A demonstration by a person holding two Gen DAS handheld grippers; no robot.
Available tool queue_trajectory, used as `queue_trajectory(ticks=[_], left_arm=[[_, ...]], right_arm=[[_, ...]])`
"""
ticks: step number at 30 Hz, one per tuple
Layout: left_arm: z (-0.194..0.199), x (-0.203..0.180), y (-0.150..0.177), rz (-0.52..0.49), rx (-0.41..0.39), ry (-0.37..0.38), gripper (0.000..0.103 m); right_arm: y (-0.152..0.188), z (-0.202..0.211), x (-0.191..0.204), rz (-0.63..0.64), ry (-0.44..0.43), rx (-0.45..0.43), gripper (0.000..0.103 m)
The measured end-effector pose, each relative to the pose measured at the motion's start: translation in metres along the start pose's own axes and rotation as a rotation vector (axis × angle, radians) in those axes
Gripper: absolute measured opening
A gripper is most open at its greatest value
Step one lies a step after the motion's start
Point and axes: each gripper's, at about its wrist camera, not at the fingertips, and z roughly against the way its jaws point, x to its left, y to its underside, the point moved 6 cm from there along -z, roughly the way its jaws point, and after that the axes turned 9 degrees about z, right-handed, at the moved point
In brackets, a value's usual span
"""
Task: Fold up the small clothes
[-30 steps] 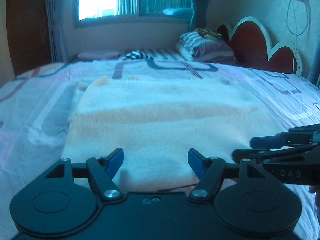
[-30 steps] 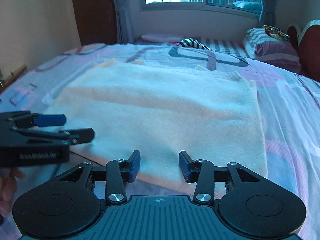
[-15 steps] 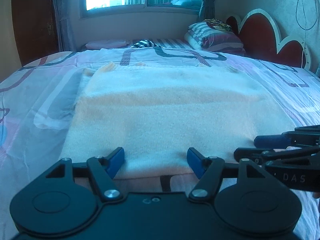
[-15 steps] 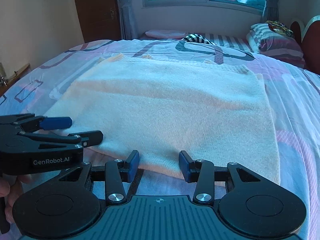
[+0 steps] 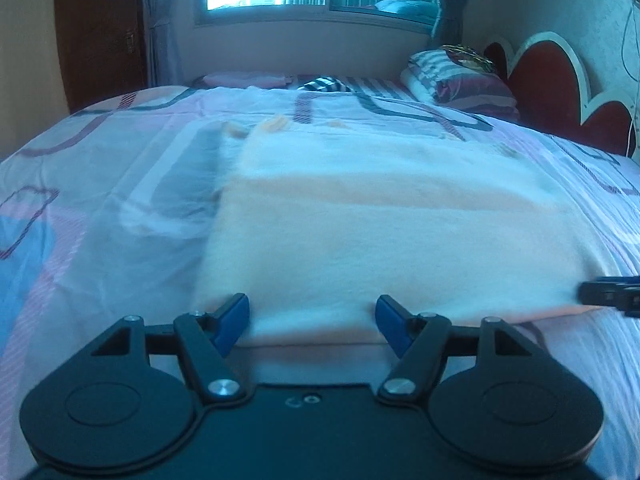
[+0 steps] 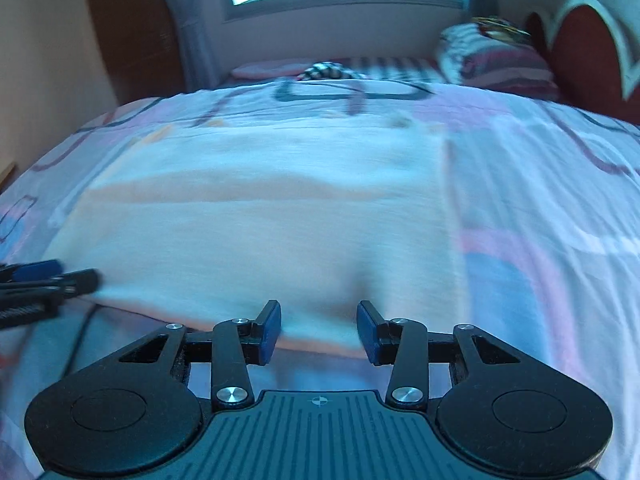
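- Now, as I read both wrist views, the cream knitted garment [image 5: 380, 232] lies spread flat across the patterned bedsheet [image 5: 100, 208], its near hem facing me. I judge it was laid this way so both near corners can be taken at once.
- My left gripper [image 5: 313, 322] sits low at the near hem, toward the garment's left corner. Its jaws stand wide apart with the hem between the blue pads [image 5: 232, 320]; neither pad presses the cloth, so nothing is held.
- My right gripper [image 6: 318, 330] sits at the same hem, toward the right corner. Its jaws have just been closing and are narrower than the left pair. The hem lies between them, yet a clear gap shows beside each pad, so I read no grip.
- From the right wrist view, the left gripper enters at the left edge; from the left wrist view, the right one enters at the right edge. The 2 tools are well apart along 1 hem, which I judge suits lifting the edge evenly.
- Striped pillows [image 5: 460, 80] rest by the red headboard [image 5: 560, 96] at the far end, beyond the garment, out of the way of a fold carried away from me.
- Judgement: the fold is not yet begun; the step in hand is pinching the near hem.
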Motion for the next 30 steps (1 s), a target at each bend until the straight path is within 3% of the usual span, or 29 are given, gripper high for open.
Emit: queue_trajectory(ticks=[1, 4, 9, 10, 13, 25, 30], left_arm=[[0.001, 0.004, 0.000, 0.006, 0.005, 0.012, 0.067], [0.003, 0.004, -0.002, 0.013, 0.018, 0.007, 0.066], [0.003, 0.004, -0.001, 0.036, 0.023, -0.020, 0.065], [0.002, 0.004, 0.001, 0.030, 0.021, -0.025, 0.066], [0.000, 0.000, 0.001, 0.010, 0.018, -0.057, 0.067], [0.000, 0.001, 0.002, -0.011, 0.021, -0.059, 0.068], [0.017, 0.013, 0.001, 0.081, 0.095, -0.064, 0.066]], right_arm=[[0.003, 0.004, -0.008, -0.011, 0.010, 0.003, 0.015], [0.007, 0.011, -0.017, -0.031, 0.004, 0.007, 0.008], [0.003, 0.019, -0.013, 0.016, 0.066, 0.001, 0.009], [0.007, 0.012, -0.016, 0.008, 0.068, 0.035, 0.009], [0.010, 0.009, -0.021, 0.004, 0.045, 0.030, 0.008], [0.008, 0.007, -0.021, 0.028, 0.043, 0.054, 0.008], [0.001, 0.016, -0.022, 0.032, 0.049, 0.069, 0.009]])
